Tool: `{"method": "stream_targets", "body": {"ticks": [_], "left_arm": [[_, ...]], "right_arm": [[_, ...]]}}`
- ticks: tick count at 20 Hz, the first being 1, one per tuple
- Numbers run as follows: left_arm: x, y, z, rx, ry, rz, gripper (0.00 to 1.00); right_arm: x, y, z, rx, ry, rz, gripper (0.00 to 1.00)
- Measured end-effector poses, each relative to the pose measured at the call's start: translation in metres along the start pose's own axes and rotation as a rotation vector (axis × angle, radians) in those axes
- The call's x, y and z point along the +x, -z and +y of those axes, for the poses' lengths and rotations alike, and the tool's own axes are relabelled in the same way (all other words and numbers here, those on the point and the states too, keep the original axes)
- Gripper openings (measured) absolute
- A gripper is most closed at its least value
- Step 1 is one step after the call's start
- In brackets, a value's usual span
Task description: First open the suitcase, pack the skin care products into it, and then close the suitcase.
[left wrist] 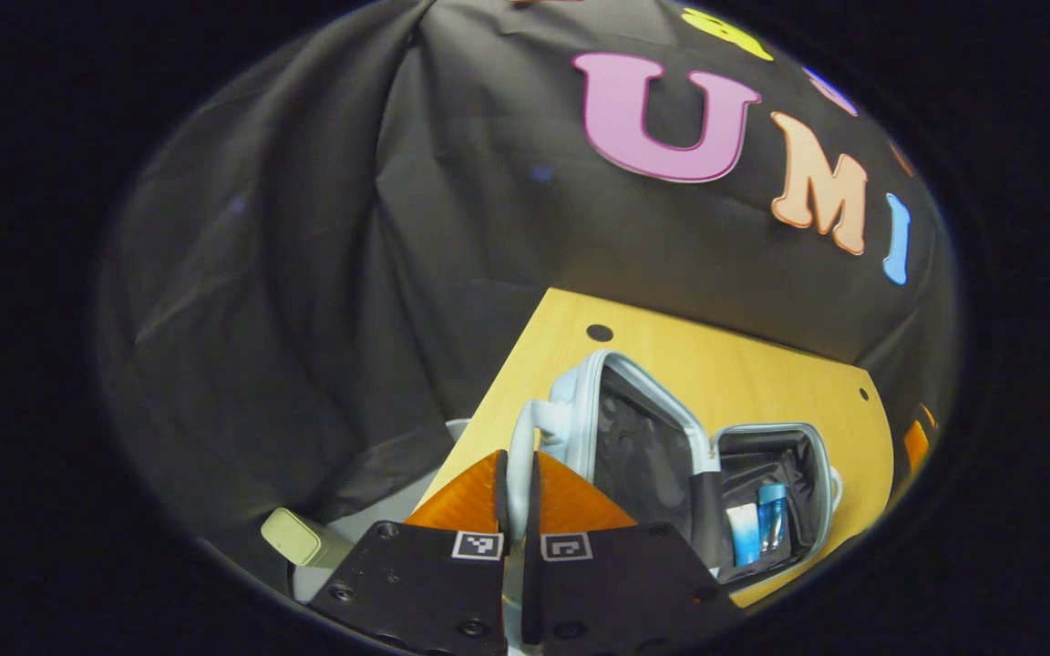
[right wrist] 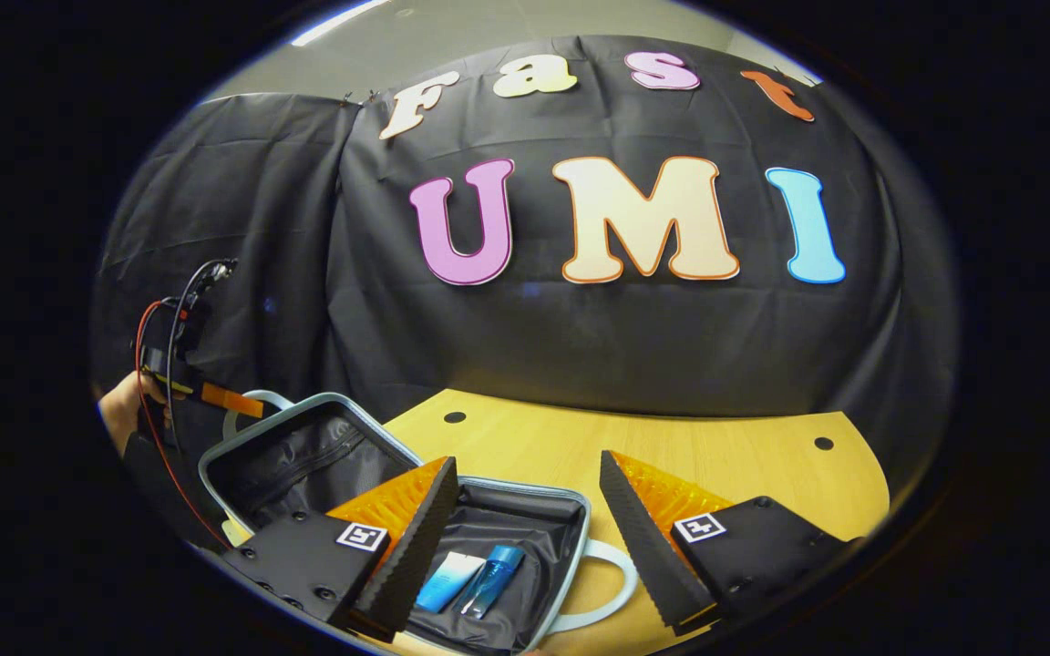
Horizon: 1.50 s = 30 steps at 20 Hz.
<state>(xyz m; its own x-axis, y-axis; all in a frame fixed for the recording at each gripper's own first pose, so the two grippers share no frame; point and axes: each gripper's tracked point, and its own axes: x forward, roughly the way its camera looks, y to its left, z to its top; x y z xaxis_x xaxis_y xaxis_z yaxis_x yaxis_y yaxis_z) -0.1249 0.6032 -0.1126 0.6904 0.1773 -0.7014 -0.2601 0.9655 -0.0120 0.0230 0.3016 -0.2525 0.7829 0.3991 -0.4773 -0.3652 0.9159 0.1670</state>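
Suitcase [right wrist: 397,510] lid handle [left wrist: 525,437] is clamped by left gripper [left wrist: 518,510] for swinging shut; products [right wrist: 475,579] lie inside suitcase; right gripper [right wrist: 530,538] is held spread, empty, above suitcase.

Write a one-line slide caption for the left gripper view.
Left tongs clamp the lid handle of the open suitcase, two skincare items already packed.

No readable text; square coded markers [right wrist: 362,536] on tongs, products' labels illegible.

Two bottles [right wrist: 475,581] inside suitcase [right wrist: 525,510] on table [right wrist: 671,446]
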Motion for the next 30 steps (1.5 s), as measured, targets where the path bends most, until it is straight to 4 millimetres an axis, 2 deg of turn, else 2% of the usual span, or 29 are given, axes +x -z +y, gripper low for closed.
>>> {"method": "stream_targets", "body": {"ticks": [4,5,7,9,10,11,13,14,15,16,21,22,23,24,25,30], "left_arm": [[-0.033,-0.022,-0.043,0.025,0.055,-0.038,0.01],[-0.039,-0.029,-0.056,0.027,0.070,-0.054,0.01],[-0.054,-0.038,-0.082,0.045,0.110,-0.078,0.01],[-0.066,-0.044,-0.113,0.068,0.156,-0.096,0.01],[-0.070,-0.048,-0.129,0.076,0.183,-0.108,0.01],[-0.073,-0.049,-0.145,0.082,0.209,-0.112,0.01],[-0.082,-0.050,-0.176,0.084,0.261,-0.129,0.01],[-0.085,-0.049,-0.193,0.082,0.290,-0.133,0.01],[-0.089,-0.048,-0.211,0.081,0.325,-0.137,0.01],[-0.092,-0.046,-0.228,0.079,0.357,-0.137,0.01],[-0.100,-0.028,-0.298,0.072,0.487,-0.114,0.01],[-0.101,-0.024,-0.312,0.064,0.513,-0.103,0.01],[-0.101,-0.018,-0.325,0.058,0.538,-0.090,0.01],[-0.100,-0.013,-0.337,0.052,0.563,-0.080,0.01],[-0.099,-0.007,-0.348,0.046,0.582,-0.070,0.01],[-0.087,0.021,-0.392,0.049,0.614,-0.010,0.01]], "right_arm": [[-0.022,-0.014,-0.020,0.017,-0.002,-0.041,0.98],[-0.028,-0.016,-0.026,0.018,-0.002,-0.048,0.94],[-0.041,-0.022,-0.037,0.015,0.001,-0.065,0.94],[-0.054,-0.024,-0.051,0.014,0.011,-0.078,0.93],[-0.060,-0.023,-0.057,0.019,0.015,-0.081,0.98],[-0.066,-0.022,-0.065,0.026,0.024,-0.083,0.94],[-0.080,-0.020,-0.076,0.037,0.035,-0.081,0.94],[-0.086,-0.020,-0.082,0.034,0.043,-0.086,0.98],[-0.092,-0.021,-0.087,0.033,0.050,-0.087,0.94],[-0.098,-0.021,-0.093,0.034,0.056,-0.088,0.98],[-0.131,-0.018,-0.128,0.034,0.111,-0.094,0.98],[-0.138,-0.017,-0.135,0.033,0.123,-0.093,0.94],[-0.146,-0.016,-0.142,0.030,0.138,-0.093,0.98],[-0.155,-0.016,-0.150,0.027,0.155,-0.099,0.94],[-0.163,-0.015,-0.158,0.027,0.172,-0.102,0.98],[-0.199,-0.011,-0.195,0.035,0.249,-0.104,0.98]]}}
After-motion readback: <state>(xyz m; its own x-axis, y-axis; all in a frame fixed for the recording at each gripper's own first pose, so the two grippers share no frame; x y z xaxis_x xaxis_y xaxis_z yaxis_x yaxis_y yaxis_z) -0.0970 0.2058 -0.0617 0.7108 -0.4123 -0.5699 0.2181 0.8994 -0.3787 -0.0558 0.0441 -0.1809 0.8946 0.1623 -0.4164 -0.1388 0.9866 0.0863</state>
